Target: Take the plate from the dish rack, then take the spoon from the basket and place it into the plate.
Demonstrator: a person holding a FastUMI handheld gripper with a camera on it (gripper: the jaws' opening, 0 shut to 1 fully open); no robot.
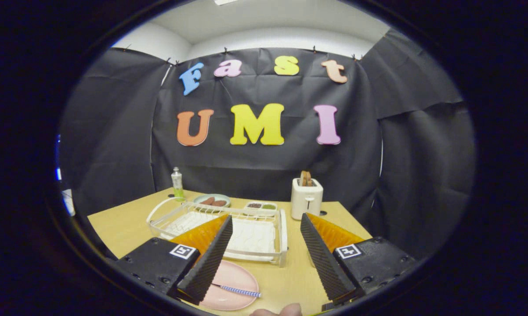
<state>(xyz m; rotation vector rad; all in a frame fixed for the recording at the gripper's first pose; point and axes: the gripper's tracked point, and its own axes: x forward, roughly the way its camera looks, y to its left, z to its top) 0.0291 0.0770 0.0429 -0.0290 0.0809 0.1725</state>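
Black cloth walls close in a light wooden table [128, 228], pretty standard booth setup. Gripper [264, 259] hangs over the near part of the table with its fingers spread wide, nothing between them, just bare tabletop in the gap. Pink plate [235, 276] sits flat on the table at the near left, partly hidden by the left finger, and the spoon [240, 291] lies across it with its blue-and-white patterned handle pointing right. White wire dish rack [264, 228] sits just beyond the plate. Farther back there's a greenish dish [212, 200] with some brown food on it, a small white tray [260, 206] with two compartments, and a clear bottle [177, 183] at the far left. White toaster [307, 198] with bread sticking out stands at the far right. A fingertip [277, 310] pokes in at the very near edge.
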